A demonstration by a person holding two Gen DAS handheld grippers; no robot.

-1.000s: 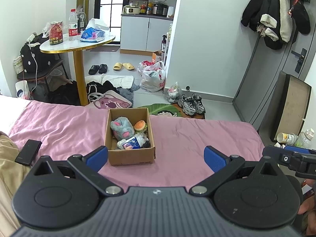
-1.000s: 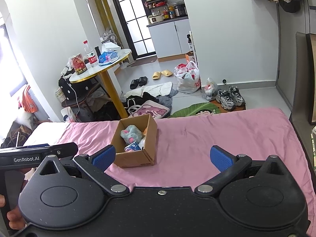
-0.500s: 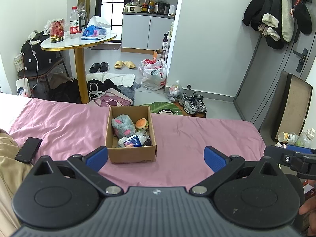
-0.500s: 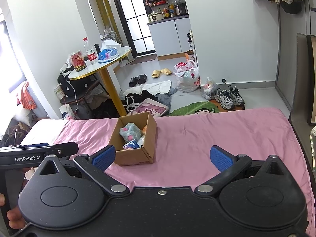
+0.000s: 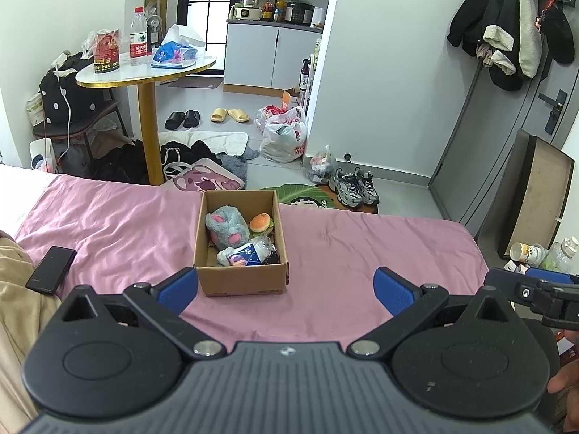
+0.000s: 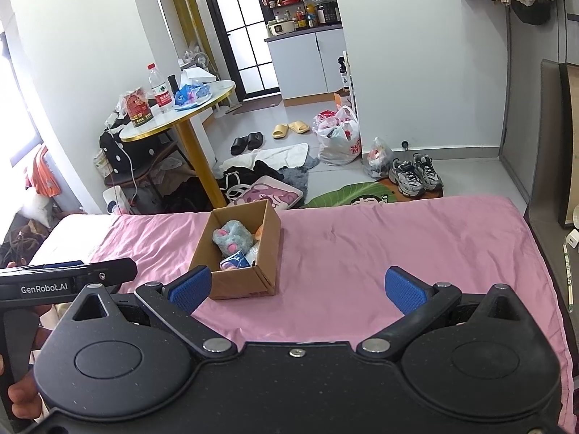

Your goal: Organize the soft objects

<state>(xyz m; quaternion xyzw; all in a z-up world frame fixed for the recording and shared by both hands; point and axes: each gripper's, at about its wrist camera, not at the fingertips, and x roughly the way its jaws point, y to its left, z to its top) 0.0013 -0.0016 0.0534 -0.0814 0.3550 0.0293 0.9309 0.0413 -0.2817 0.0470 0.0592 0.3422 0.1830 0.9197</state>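
Now my left gripper [image 5: 286, 285] and right gripper [image 6: 296, 287], both wide and empty, come closer to the cardboard box [image 5: 241, 253]; the soft toys [image 5: 227, 226] already lie inside.

An open cardboard box [image 5: 241, 282] is sitting on a pink bedsheet [image 5: 362, 253], holding soft toys. A grey plush with pink paw pads [image 5: 226, 229] is lying at the back left, a small burger-shaped toy [image 5: 261, 222] is resting beside it, and a blue-and-white packet [image 5: 241, 256] is lying near the front.

Bright, sharp daylight from the left; fisheye bending at edges.
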